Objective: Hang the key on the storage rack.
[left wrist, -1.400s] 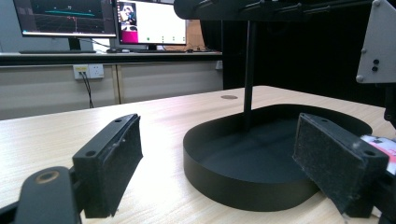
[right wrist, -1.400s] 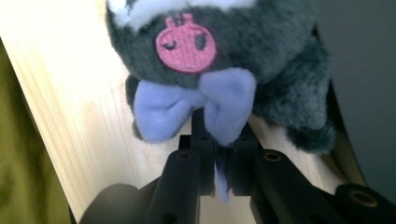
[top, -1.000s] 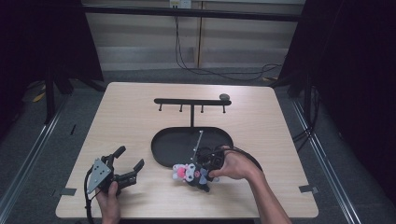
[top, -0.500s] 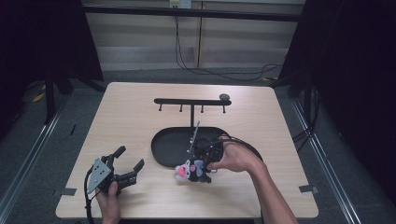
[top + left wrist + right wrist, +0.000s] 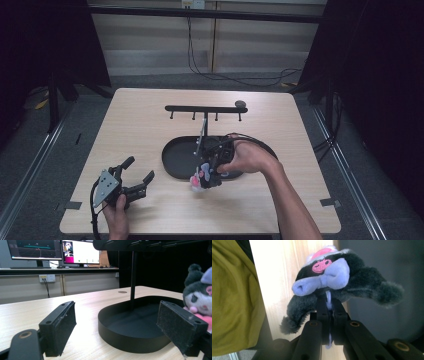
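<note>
Since a second ago we lift the plush toy (image 5: 201, 176) off the table, right gripper (image 5: 210, 172) clamped on its loop, left gripper (image 5: 134, 176) open; hanging on rack (image 5: 205, 108) remains

The plush toy (image 5: 337, 282) is dark grey with a lilac bow and pink patch. The tray (image 5: 175, 157) and rack (image 5: 205, 108) are black; the table (image 5: 150, 120) is pale wood.

The black tray (image 5: 175, 165) is sitting mid-counter (image 5: 140, 125), with the hook rack's (image 5: 205, 108) post rising from it and its bar blocking the way over the tray's far side. The right gripper (image 5: 207, 177), clamping a plush toy (image 5: 200, 177), is crowding the tray's near rim. Left of the tray, bare counter is lying open around the left gripper (image 5: 137, 175).
</note>
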Demonstrator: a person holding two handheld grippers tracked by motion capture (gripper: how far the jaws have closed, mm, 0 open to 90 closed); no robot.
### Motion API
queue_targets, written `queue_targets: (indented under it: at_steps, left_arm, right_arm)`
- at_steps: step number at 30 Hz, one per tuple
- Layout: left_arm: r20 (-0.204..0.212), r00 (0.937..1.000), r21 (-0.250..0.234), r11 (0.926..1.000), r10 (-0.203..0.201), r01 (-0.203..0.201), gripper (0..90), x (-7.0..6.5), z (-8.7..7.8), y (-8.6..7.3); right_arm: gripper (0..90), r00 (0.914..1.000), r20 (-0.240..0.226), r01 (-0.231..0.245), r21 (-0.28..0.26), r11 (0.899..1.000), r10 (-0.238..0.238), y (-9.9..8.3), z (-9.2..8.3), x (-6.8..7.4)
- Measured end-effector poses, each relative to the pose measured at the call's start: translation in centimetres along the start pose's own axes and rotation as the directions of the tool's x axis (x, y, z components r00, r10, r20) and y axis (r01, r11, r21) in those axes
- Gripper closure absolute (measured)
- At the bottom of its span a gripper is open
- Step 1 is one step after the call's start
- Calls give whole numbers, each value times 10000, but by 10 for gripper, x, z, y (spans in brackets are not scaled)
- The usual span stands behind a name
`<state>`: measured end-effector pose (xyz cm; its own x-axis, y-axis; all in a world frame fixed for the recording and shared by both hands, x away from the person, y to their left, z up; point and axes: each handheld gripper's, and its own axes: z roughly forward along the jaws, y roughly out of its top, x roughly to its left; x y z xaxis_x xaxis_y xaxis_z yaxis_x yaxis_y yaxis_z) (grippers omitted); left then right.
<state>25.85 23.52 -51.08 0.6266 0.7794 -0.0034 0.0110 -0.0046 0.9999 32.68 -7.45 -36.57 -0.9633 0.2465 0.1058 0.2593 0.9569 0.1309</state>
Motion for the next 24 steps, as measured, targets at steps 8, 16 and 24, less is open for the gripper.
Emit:
queue_targets:
  at_steps: [8, 16, 24]
  left_arm:
    - [1, 10000, 9, 10000, -56, 56, 153, 0, 0, 0]
    - [2, 10000, 9, 10000, -58, 58, 153, 0, 0, 0]
    - [-2, 10000, 6, 10000, -47, 47, 153, 0, 0, 0]
  right_arm:
    - [874, 9999, -121, -83, -459, 9989, 78, 2, -19, -8]
    - [874, 9998, -213, -15, -558, 9984, 3, 14, -28, -20]
    - [874, 9997, -223, 19, -753, 9972, -36, 20, -44, -34]
